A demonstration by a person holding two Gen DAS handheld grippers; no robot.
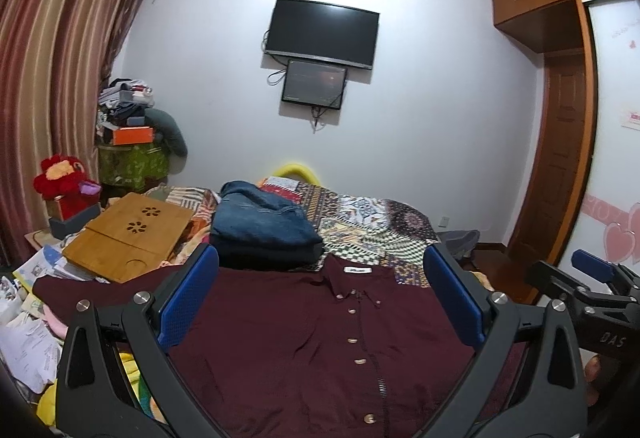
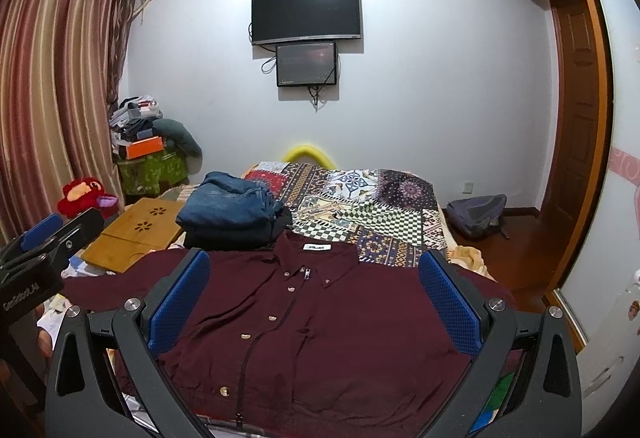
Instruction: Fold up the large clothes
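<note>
A dark maroon button-up shirt [image 1: 280,350] [image 2: 320,318] lies spread flat, front up, on the bed, collar toward the far wall and a sleeve stretched out to the left. My left gripper [image 1: 320,258] hovers above it, open, blue pads wide apart with nothing between them. My right gripper [image 2: 314,264] is likewise open and empty above the shirt. The right gripper [image 1: 592,270] shows at the right edge of the left wrist view, and the left gripper [image 2: 38,234] shows at the left edge of the right wrist view.
Folded blue jeans [image 1: 260,222] [image 2: 228,205] sit on dark clothes just beyond the collar, on a patchwork bedspread [image 2: 360,205]. A wooden lap desk [image 1: 128,234], papers and a red plush toy [image 1: 60,181] crowd the left. A backpack [image 2: 476,213] lies on the floor at right.
</note>
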